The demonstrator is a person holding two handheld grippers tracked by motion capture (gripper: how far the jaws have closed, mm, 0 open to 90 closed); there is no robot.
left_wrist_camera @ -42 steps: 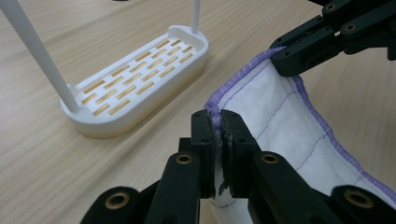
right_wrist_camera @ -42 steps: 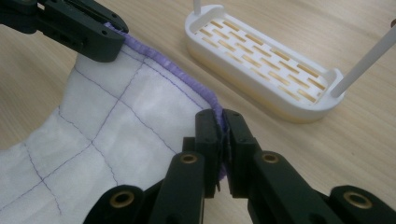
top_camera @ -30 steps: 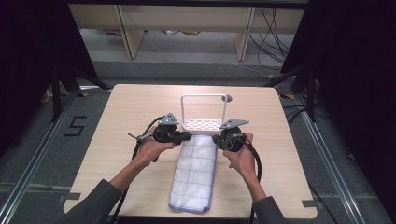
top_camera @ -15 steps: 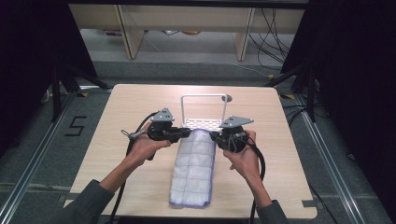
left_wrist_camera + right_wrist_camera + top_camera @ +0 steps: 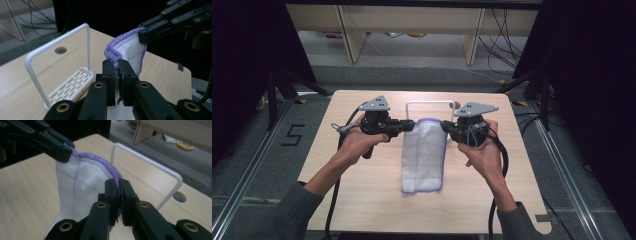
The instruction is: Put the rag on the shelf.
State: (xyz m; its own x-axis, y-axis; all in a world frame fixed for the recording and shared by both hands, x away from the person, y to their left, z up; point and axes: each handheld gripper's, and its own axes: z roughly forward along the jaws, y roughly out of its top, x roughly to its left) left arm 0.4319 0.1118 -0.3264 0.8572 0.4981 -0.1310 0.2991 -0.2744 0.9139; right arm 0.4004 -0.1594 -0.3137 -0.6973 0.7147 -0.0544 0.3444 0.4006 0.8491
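A white cloth [image 5: 424,152] with a purple hem and a thin grid pattern hangs from both grippers, its top edge lifted off the table and its lower end still resting on the wood. My left gripper [image 5: 411,125] is shut on the cloth's top left corner [image 5: 112,53]. My right gripper [image 5: 445,126] is shut on the top right corner [image 5: 113,173]. Just behind the raised edge stands a white wire rack [image 5: 430,104] with a slotted base [image 5: 71,86]. In the right gripper view the rack's bar [image 5: 147,161] arches right behind the cloth.
The light wooden table [image 5: 362,200] has a round hole [image 5: 180,196] near the rack. Wooden shelf legs [image 5: 347,30] and cables [image 5: 497,30] lie on the floor beyond the far edge. Dark frame posts [image 5: 274,85] stand at both sides.
Both grippers have risen and moved toward the rack, lifting the cloth's far edge off the table. The cloth's near end has slid away from the front edge.
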